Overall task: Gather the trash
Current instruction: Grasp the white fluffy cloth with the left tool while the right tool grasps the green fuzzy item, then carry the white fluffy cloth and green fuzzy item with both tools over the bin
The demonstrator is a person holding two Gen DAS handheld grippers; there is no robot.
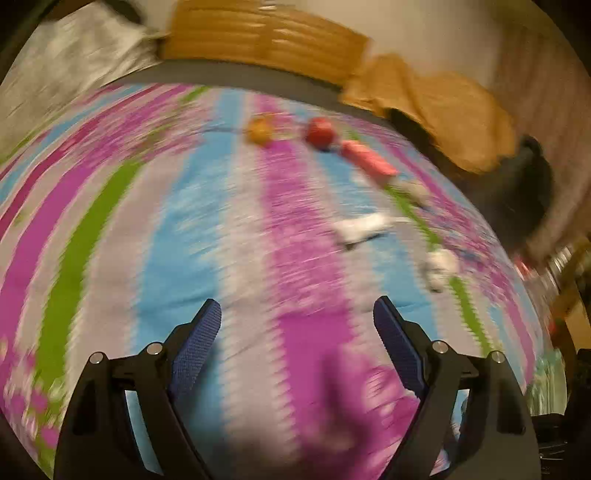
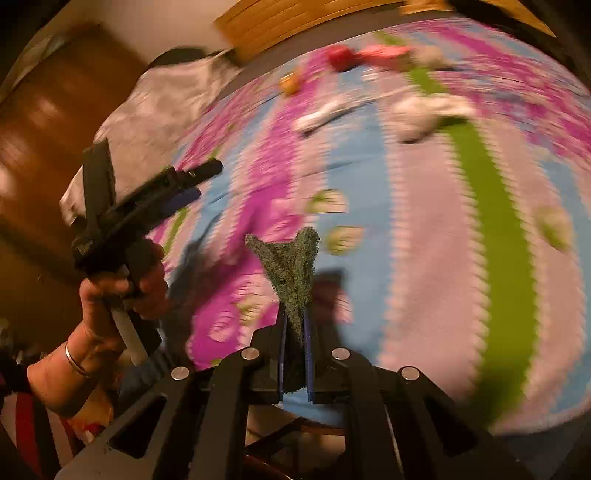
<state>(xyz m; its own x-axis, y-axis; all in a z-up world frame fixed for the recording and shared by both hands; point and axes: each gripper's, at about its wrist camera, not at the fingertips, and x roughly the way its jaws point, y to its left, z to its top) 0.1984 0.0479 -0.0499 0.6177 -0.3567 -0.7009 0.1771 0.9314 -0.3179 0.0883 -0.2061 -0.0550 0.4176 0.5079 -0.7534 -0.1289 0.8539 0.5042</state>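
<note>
My right gripper [image 2: 295, 314] is shut on a dark green scrub pad [image 2: 291, 266], which sticks up from between the blue pads above the striped bedspread [image 2: 424, 240]. My left gripper [image 1: 297, 306] stands open over the same bedspread [image 1: 184, 221] with nothing between its fingers. In the right wrist view it appears at the left [image 2: 203, 181], held by a hand [image 2: 122, 291]. Crumpled white paper pieces [image 1: 364, 227] [image 1: 439, 266] lie ahead to the right; the right wrist view shows them far ahead [image 2: 321, 112] [image 2: 424, 114]. Everything is motion-blurred.
A small orange thing [image 1: 260, 129], a red one [image 1: 320, 133] and a pink one [image 1: 369, 160] lie in a row near the far edge. A silvery pillow [image 1: 74, 55] lies at the back left, by a wooden headboard [image 1: 258, 33] and a brown cloth [image 1: 443, 110].
</note>
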